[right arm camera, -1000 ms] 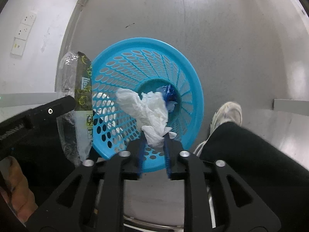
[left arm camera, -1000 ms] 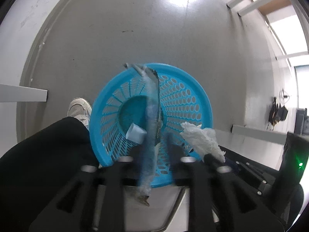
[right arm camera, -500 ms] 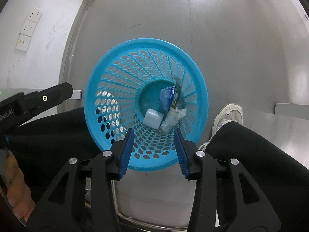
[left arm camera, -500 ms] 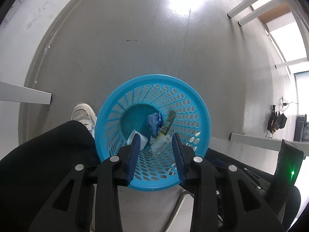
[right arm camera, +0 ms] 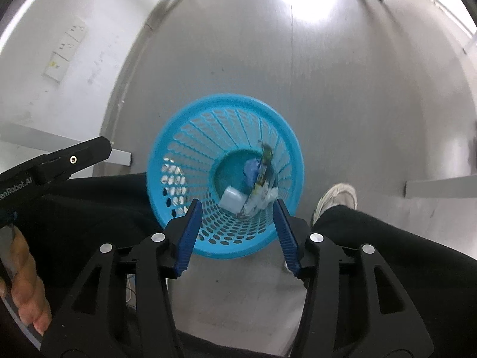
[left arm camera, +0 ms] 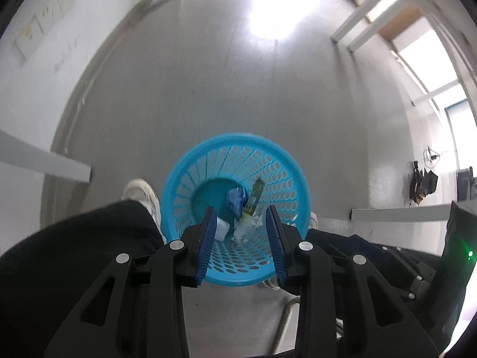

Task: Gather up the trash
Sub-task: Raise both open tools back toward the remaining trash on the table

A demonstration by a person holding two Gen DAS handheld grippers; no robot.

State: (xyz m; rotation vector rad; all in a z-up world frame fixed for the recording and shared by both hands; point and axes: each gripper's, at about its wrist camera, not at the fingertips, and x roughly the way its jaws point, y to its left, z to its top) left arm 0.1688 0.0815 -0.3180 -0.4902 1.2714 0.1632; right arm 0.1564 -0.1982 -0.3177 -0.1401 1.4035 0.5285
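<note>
A: Left gripper state?
B: Jaws are spread, nothing is held. The right gripper is likewise parted and empty.

A: Where is the trash seen?
B: All inside the blue basket, which stands on the grey floor straight ahead of both grippers, mouth facing the cameras. In the left wrist view the basket's near rim is partly covered by the blue finger pads.

A: Items?
B: A green snack wrapper is seen leaning on the basket's inner wall, long axis running from the bottom near the fingertips up and away, tip pointing at the far rim. A crumpled blue wrapper is just left of it. A small white cup lies on its side closest to the fingers, and white tissue is bunched at the wrapper's lower end.

A: Anything else?
B: Black trousers and a white shoe are seen right of the basket.
</note>
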